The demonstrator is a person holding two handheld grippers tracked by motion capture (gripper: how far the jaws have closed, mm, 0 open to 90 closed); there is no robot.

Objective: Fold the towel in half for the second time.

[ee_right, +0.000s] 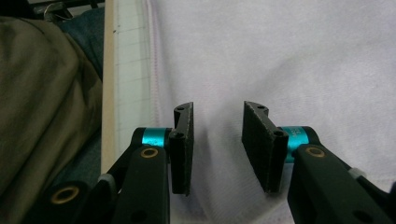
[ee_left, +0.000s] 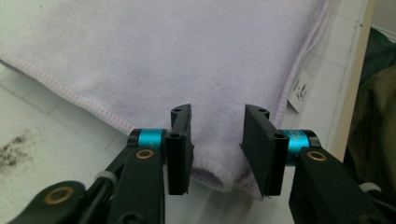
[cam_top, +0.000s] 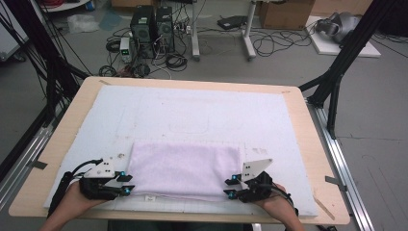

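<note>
One folded lilac towel, two grippers, one at each of its near corners.

Starting at the left: the left gripper sat at the towel's near left corner, its two black jaws parted with a clear gap, nothing pinched; in the left gripper view the rounded towel corner lay on the mat between and just under the jaws, and one small white care label stuck out from the hem. Across the middle, the single towel lay flat on the one white foam mat, near the table's front edge. Over at the right, the right gripper matched it at the near right corner, jaws likewise spread and released, plain cloth showing between them. Two hands, two cyan-trimmed grippers, both empty.
</note>
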